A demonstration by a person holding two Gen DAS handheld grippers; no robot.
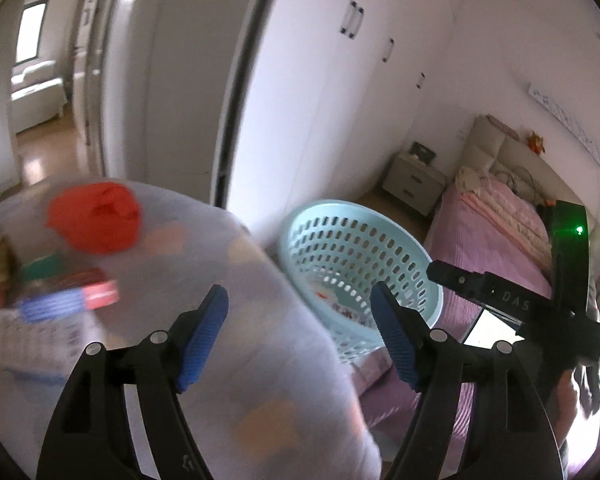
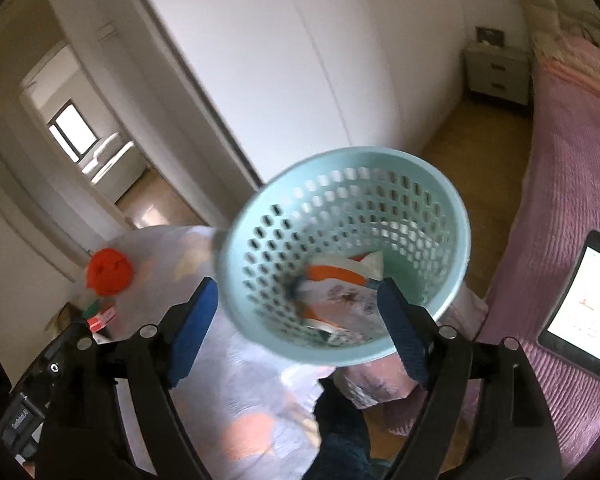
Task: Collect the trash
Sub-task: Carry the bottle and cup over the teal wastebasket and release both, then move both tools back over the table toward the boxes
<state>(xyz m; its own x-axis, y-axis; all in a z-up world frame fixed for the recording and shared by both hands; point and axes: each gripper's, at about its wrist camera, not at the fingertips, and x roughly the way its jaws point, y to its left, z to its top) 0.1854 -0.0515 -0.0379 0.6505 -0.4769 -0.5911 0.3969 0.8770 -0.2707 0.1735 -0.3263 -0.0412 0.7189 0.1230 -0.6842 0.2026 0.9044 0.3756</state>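
Two tongs: both spread wide, nothing between the blue ribbed pads of either; the left gripper (image 1: 300,336) and the right gripper (image 2: 296,330) each hold air only.
Landmark: the basket (image 2: 440,196), pale blue plastic, round, its wall pierced with rows of oblong holes, tilted so its mouth faces the cameras.
Trash: crumpled wrappers (image 2: 340,300), white with orange and green print, lie in the bottom of the basket; thin, creased, likely light and crackly.
Key relation: in the right wrist view the basket sits straight ahead of the right gripper, its lower rim between the two pads and close to them, though I cannot tell if it touches; in the left wrist view the basket lies ahead and right of the left gripper, farther off. The right hand looks the nearer.
Left of basket: a translucent bag (image 1: 220,280), soft and filmy, bulging with contents; a red round lump (image 1: 96,216) and boxes show through, blurred.
Right of basket: a bed (image 2: 572,184) with a ribbed pink cover, and a tablet (image 2: 580,304) lying flat on it.
Behind basket: smooth white wardrobe doors (image 2: 300,60) and a small drawer unit (image 2: 496,72) on a wooden floor.
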